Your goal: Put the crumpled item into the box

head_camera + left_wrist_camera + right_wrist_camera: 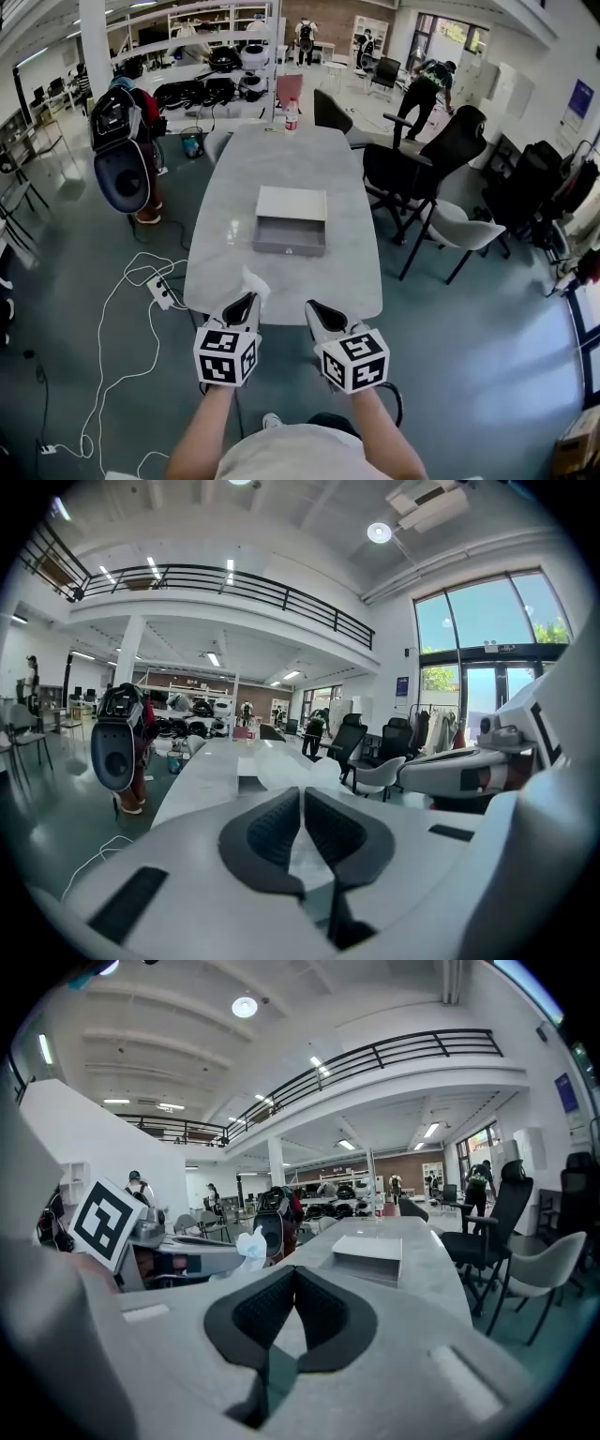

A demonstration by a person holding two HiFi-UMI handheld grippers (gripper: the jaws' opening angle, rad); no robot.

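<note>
A white crumpled item sticks out of my left gripper, which is shut on it at the near edge of the grey table. In the left gripper view the crumpled item bulges just past the closed jaws of the left gripper. From the right gripper view, the crumpled item shows at the left. The open grey box lies flat at the table's middle, ahead of both grippers, and appears again as the box. My right gripper is shut and holds nothing; its jaws meet in the right gripper.
Black office chairs and a white chair crowd the table's right side. A bottle stands at the far end. White cables and a power strip lie on the floor at left, near black bulky equipment.
</note>
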